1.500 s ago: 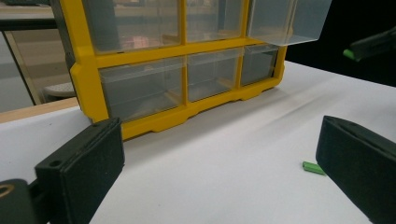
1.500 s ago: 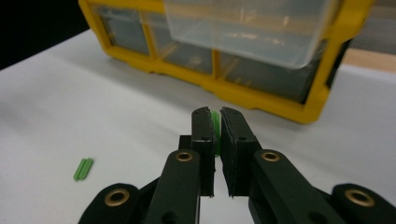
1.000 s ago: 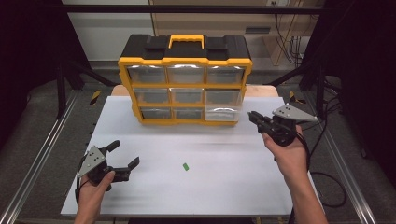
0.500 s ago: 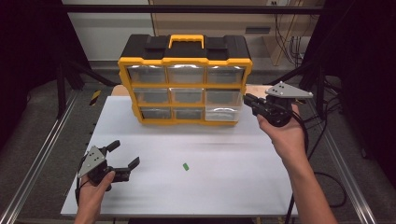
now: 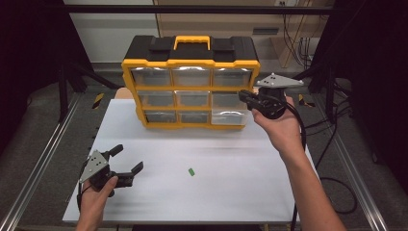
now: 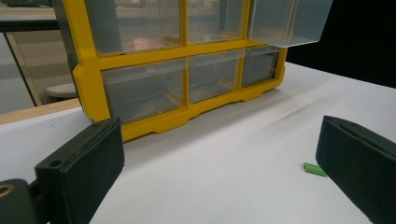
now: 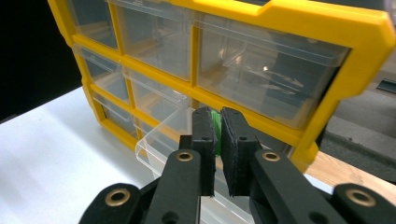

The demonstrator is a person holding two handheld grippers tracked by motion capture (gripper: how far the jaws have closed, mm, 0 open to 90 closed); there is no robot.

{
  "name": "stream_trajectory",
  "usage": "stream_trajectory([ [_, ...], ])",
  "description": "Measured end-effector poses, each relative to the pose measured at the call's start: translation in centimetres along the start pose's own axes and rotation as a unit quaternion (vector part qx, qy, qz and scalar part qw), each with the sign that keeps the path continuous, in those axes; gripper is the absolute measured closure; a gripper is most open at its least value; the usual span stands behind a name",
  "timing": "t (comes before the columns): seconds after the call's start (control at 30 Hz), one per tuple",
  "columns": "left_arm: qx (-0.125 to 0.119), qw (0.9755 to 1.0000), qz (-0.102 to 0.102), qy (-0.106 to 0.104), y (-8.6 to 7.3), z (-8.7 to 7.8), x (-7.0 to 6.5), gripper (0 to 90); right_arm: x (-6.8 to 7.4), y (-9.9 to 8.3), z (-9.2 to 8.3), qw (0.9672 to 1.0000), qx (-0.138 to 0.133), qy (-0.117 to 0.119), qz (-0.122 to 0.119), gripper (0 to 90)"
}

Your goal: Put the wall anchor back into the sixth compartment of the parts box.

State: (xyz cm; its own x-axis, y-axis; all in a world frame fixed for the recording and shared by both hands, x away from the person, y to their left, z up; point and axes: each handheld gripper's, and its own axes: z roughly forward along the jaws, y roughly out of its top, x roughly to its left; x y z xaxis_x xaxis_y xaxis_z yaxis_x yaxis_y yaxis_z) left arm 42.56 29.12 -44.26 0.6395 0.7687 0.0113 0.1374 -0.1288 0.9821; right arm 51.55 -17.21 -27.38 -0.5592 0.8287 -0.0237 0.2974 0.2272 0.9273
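Right gripper [image 7: 217, 122] pinches a small green piece [image 7: 215, 119], held up at the right front of the yellow drawer cabinet [image 5: 190, 86], just above its pulled-out bottom-right drawer [image 5: 228, 117]. Cabinet frame sits close behind the jaws. Left gripper [image 5: 129, 161] rests on the white table [image 5: 240, 163] well in front of the cabinet, jaws wide, nothing between. Another green piece [image 5: 191, 172] lies on the table in front of the cabinet, right of the left gripper.

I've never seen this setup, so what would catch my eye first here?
The yellow drawer cabinet at the table's far edge, with its bottom-right drawer pulled out. The right gripper, raised beside it, pinches a small green piece. Another green piece lies on the white table, near the open left gripper.
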Motion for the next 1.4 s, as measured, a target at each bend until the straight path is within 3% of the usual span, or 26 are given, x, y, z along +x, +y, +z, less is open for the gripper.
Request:
stream_trajectory([
  [0.33, -0.001, 1.0000, 0.000, 0.000, 0.0, -0.1, 0.1, 1.1, 0.1, 0.2, 2.2, 0.9994, 0.034, -0.004, -0.004, 84.4],
  [0.43, 0.000, 1.0000, 0.000, 0.000, 0.0, -0.1, 0.1, 1.1, -0.1, 0.1, 2.7, 0.9989, 0.044, -0.016, -0.008, 77.6],
  [0.57, -0.002, 1.0000, -0.001, 0.000, 0.0, -0.1, 0.1, 1.1, -0.1, -0.1, 2.9, 0.9989, 0.037, -0.029, 0.002, 57.1],
  [0.6, 0.000, 1.0000, 0.000, 0.001, 0.0, -0.1, 0.2, 1.1, 0.3, 0.0, 2.6, 0.9989, 0.036, -0.031, 0.000, 46.6],
  [0.63, 0.000, 1.0000, 0.000, 0.001, 0.0, -0.1, 0.2, 1.1, 0.3, 0.0, 2.6, 0.9989, 0.036, -0.031, 0.000, 46.6],
  [0.67, 0.000, 1.0000, 0.000, 0.001, 0.0, -0.1, 0.2, 1.2, 0.8, -0.1, 2.1, 0.9992, 0.032, -0.023, 0.001, 37.6],
  [0.7, 0.000, 1.0000, 0.000, 0.001, 0.0, -0.1, 0.2, 1.2, 0.8, -0.1, 2.1, 0.9992, 0.032, -0.023, 0.001, 37.6],
  [0.77, -0.001, 1.0000, 0.000, 0.001, 0.0, -0.1, 0.1, 1.1, 1.5, -0.6, 1.5, 0.9992, 0.028, -0.028, -0.008, 21.4],
  [0.83, -0.001, 1.0000, 0.001, 0.000, 0.0, -0.1, 0.1, 1.1, 1.8, -1.1, 1.1, 0.9993, 0.026, -0.025, -0.002, 14.1],
  [1.13, -0.001, 1.0000, 0.001, 0.001, 0.0, -0.1, 0.1, 1.1, 1.9, -4.5, -0.4, 0.9990, 0.034, -0.027, 0.012, 8.4],
  [1.4, -0.001, 1.0000, 0.002, 0.001, 0.0, -0.1, 0.1, 1.1, 2.3, -7.1, -0.2, 0.9983, 0.052, -0.020, 0.019, 8.5],
])
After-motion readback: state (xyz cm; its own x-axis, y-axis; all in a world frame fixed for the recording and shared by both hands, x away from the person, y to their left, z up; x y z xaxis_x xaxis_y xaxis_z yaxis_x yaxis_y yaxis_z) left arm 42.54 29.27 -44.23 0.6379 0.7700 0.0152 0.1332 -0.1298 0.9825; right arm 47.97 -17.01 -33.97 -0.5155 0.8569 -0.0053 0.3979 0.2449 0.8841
